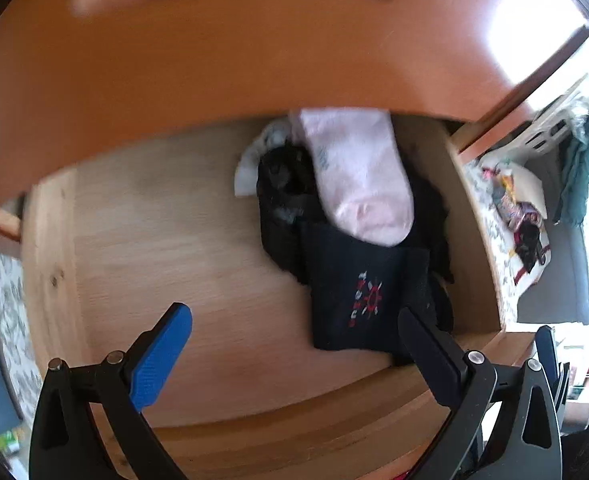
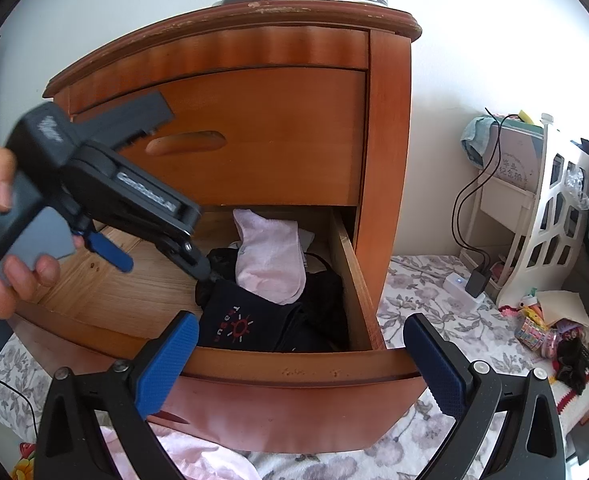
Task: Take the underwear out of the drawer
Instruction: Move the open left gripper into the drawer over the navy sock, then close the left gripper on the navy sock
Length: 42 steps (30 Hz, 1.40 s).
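- Your left gripper (image 1: 294, 344) sits nearest, jaws spread wide and empty, hanging just above the open drawer (image 1: 142, 240).
- The dark folded underwear (image 1: 354, 292) lies ahead and to the right of it, by the right-hand finger, long axis running front to back. A pink sock (image 1: 358, 176) rests on its far end.
- Your right gripper (image 2: 300, 354) waits outside the drawer front, also open, so the left is the nearer.
- The drawer floor left of the pile is bare wood. The nightstand (image 2: 278, 128) stands on a floral cover (image 2: 422, 292).
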Each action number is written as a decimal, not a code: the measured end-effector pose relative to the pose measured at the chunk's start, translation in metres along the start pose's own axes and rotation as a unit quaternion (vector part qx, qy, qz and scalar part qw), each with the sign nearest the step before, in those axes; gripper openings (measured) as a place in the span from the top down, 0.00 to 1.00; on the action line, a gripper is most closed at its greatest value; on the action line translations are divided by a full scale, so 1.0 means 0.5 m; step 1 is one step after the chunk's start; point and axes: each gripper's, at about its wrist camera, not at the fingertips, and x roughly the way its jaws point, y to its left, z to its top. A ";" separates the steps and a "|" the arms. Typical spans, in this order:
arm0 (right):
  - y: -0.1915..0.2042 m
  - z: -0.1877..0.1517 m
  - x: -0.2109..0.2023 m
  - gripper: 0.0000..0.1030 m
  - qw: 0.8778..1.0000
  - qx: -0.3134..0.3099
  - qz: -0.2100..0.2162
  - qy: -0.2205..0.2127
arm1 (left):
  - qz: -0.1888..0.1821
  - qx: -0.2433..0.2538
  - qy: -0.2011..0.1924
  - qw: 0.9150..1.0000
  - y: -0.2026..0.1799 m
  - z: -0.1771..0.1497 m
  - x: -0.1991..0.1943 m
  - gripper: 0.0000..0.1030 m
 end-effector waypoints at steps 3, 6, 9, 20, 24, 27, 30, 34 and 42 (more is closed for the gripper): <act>-0.001 0.000 0.002 0.00 1.000 0.000 0.000 -0.002 | 0.016 -0.015 0.016 1.000 0.003 0.012 0.016 0.00; -0.001 0.000 0.002 0.00 1.000 0.000 0.000 -0.003 | 0.027 -0.011 0.023 0.999 -0.003 0.023 0.027 0.01; -0.001 -0.002 0.001 0.00 1.000 0.000 0.000 -0.005 | 0.016 -0.004 0.047 0.999 -0.016 0.032 0.043 0.01; -0.002 -0.002 0.004 0.00 1.000 0.000 0.002 -0.011 | -0.003 0.032 0.089 0.995 -0.086 0.064 0.081 0.10; -0.003 -0.002 0.005 0.00 1.000 0.000 0.002 -0.012 | -0.007 0.034 0.113 0.993 -0.101 0.076 0.107 0.25; -0.004 -0.002 0.005 0.00 1.000 0.000 0.002 -0.012 | -0.008 0.029 0.126 0.992 -0.107 0.081 0.123 0.31; -0.003 -0.002 0.005 0.00 1.000 0.000 0.002 -0.013 | -0.006 0.020 0.143 0.989 -0.105 0.084 0.141 0.34; -0.003 0.000 0.009 0.00 1.000 0.000 0.001 -0.014 | -0.010 0.021 0.146 0.989 -0.104 0.093 0.147 0.44; -0.003 0.000 0.011 0.00 1.000 0.001 0.000 -0.014 | -0.011 0.038 0.128 0.991 -0.101 0.073 0.130 0.69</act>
